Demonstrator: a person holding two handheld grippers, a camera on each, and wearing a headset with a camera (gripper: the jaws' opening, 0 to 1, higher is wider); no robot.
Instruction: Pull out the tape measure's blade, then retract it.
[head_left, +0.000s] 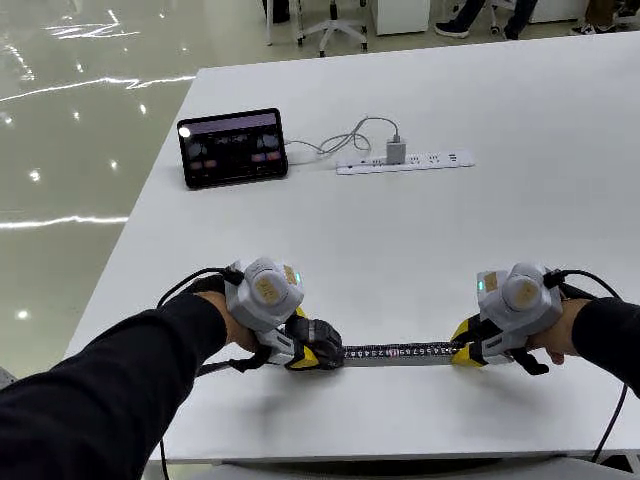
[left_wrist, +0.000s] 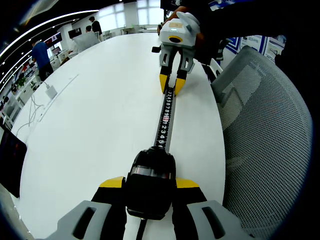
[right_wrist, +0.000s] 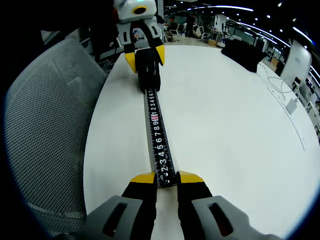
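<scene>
Lying flat: narrow black numbered blade (head_left: 400, 352)

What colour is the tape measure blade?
Black blade with white numerals and one red mark partway along; clearest in the right gripper view.

left tongs (left_wrist: 150, 183) clamp tape measure case (left_wrist: 150, 172); blade (left_wrist: 165, 120) reaches right tongs (left_wrist: 172, 88)

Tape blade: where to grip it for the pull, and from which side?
Grip the blade at its free end, coming in line with it from the side opposite the case. It lies flat and straight on the table, so jaws close across its narrow width, as the right gripper does now.
</scene>
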